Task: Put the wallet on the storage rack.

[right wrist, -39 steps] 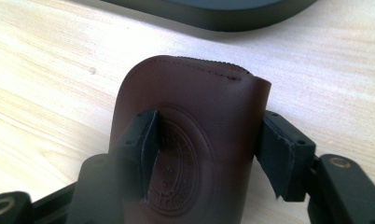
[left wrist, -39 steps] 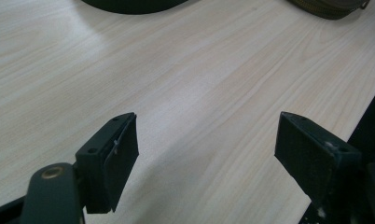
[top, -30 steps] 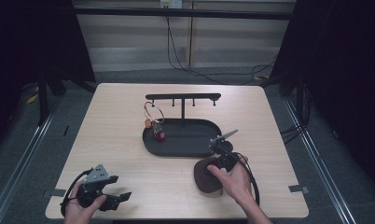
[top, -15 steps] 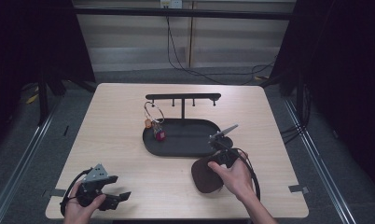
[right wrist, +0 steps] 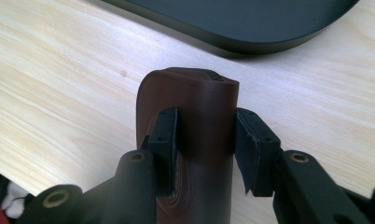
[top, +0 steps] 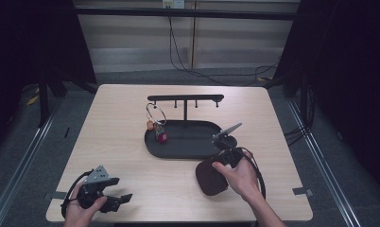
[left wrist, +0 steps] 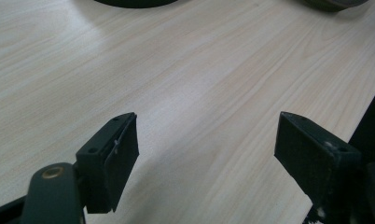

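A brown leather pouch point(top: 210, 179) lies on the wooden table near the front, just in front of the black oval tray point(top: 188, 144). My right gripper point(top: 217, 169) is shut on it. In the right gripper view the jaws have just been closing, and both pads now press the pouch point(right wrist: 195, 93) from either side, with the right gripper point(right wrist: 204, 135) pointing toward the tray's rim point(right wrist: 251, 28). My left gripper point(top: 123, 188) rests at the front left of the table, open. Nothing but bare wood lies between the jaws of the left gripper point(left wrist: 206, 140).
The tray carries a black T-shaped rack point(top: 185, 98) with small pegs. A key ring point(top: 155, 116) with an orange and a red tag point(top: 162, 137) hangs at its left end. A cable trails behind the table. The table's front edge is close to both hands.
The right hand has edged slightly left toward the pouch and settled on it. The left hand and gripper have stayed where they were.
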`<state>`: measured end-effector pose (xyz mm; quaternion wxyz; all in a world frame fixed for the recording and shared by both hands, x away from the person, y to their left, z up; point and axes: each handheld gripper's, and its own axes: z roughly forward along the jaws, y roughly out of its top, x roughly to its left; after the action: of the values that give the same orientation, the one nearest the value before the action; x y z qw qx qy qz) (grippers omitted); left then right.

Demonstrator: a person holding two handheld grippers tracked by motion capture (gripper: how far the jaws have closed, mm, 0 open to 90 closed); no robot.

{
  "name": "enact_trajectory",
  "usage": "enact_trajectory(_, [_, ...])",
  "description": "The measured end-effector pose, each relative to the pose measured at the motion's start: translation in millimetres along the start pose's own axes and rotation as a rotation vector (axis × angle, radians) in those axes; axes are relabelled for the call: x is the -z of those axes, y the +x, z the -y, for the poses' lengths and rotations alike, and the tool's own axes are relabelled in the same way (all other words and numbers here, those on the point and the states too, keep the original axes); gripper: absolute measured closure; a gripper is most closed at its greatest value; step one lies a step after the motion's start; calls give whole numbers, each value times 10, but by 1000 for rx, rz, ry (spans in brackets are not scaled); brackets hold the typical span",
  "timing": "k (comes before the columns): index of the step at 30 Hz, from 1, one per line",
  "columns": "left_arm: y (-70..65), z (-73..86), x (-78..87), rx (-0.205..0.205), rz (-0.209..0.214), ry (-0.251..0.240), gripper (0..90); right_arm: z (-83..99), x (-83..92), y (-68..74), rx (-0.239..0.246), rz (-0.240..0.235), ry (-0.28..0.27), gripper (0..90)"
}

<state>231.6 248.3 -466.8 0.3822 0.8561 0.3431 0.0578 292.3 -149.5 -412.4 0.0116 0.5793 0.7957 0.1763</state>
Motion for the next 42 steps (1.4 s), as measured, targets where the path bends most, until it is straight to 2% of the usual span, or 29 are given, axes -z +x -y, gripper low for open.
enact_trajectory(5, [24, 8, 10, 14, 1, -7, 214, -19, 30, 22, 17, 5, 13, 630])
enact_trajectory(9, [16, 2, 8, 2, 0, -4, 214, -21, 65, 12, 20, 17, 11, 630])
enact_trajectory(15, [30, -5, -6, 8, 2, -1, 213, -69, 156, -51, 14, -1, 13, 630])
enact_trajectory(21, [45, -3, 0, 19, 3, -5, 211, -137, 220, -46, 28, 1, 32, 630])
enact_trajectory(29, [37, 1, 3, 13, -1, -10, 209, -229, 351, -59, 41, 15, 36, 628])
enact_trajectory(36, [28, 0, 12, 3, 5, -2, 209, -336, 430, -103, 27, 40, 40, 628])
enact_trajectory(42, [36, 5, 3, 10, 10, 2, 209, -424, 470, -124, 27, 52, 40, 627])
